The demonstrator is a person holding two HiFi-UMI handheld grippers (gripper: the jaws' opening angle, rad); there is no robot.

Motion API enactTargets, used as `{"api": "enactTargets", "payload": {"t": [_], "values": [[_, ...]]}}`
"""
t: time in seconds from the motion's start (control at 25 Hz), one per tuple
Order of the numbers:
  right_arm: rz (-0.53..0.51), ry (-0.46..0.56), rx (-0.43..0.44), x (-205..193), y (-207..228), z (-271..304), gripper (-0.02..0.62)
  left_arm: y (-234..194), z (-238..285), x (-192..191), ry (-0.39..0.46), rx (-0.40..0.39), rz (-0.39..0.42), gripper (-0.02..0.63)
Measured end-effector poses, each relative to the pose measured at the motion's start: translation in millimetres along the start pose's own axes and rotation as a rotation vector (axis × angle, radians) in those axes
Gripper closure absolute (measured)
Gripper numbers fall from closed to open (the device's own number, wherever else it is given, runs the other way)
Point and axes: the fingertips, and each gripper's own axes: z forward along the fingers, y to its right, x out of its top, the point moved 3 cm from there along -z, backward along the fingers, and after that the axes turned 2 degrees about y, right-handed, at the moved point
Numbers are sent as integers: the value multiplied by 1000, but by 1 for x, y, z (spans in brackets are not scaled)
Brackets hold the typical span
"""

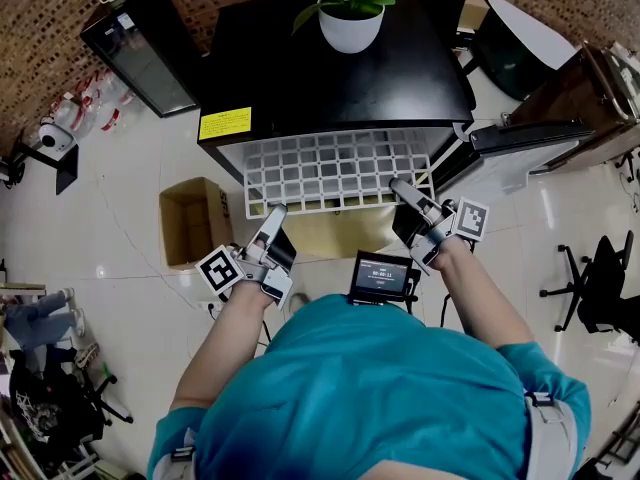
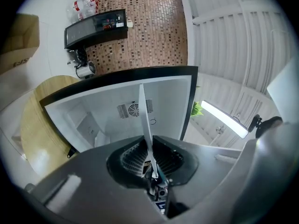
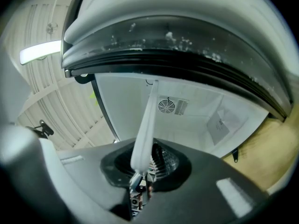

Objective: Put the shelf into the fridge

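A white wire-grid shelf point(image 1: 335, 171) lies level, its far part inside the black mini fridge point(image 1: 330, 73), its near edge sticking out. My left gripper point(image 1: 272, 218) is shut on the shelf's near left corner. My right gripper point(image 1: 405, 192) is shut on its near right corner. In the left gripper view the shelf point(image 2: 145, 120) shows edge-on as a thin white strip between the closed jaws, with the fridge's white interior point(image 2: 117, 113) and its fan grille behind. In the right gripper view the shelf edge point(image 3: 145, 129) runs up from the jaws toward the fridge interior point(image 3: 196, 115).
The fridge door point(image 1: 525, 143) stands swung open at the right. A potted plant point(image 1: 350, 13) sits on the fridge top. A cardboard box point(image 1: 193, 223) is on the floor at left, a wooden board point(image 1: 340, 230) below the shelf, a black office chair point(image 1: 600, 288) at the right.
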Motion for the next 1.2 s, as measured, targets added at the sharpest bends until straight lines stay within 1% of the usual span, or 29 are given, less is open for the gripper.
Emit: {"api": "enactTargets", "payload": {"t": [0.12, 0.28, 0.44, 0.6, 0.72, 0.88, 1.0, 1.2], "values": [[-22, -7, 3, 1, -4, 2, 554, 5, 4, 2, -20, -10, 24, 580], [-13, -10, 28, 0, -8, 3, 557, 16, 9, 4, -64, -33, 52, 574], [-2, 9, 47, 8, -15, 10, 554, 24, 17, 12, -58, -45, 45, 571], [3, 36, 49, 22, -15, 23, 551, 22, 32, 24, -52, -42, 44, 568], [16, 68, 53, 27, -12, 25, 549, 18, 36, 26, -45, -35, 42, 568], [33, 133, 66, 43, -15, 28, 549, 20, 53, 29, -27, -32, 33, 566], [22, 186, 69, 51, -17, 30, 548, 21, 62, 31, -12, -35, 31, 565], [-11, 261, 74, 51, -25, 41, 541, 20, 63, 39, 13, -45, 14, 561]]}}
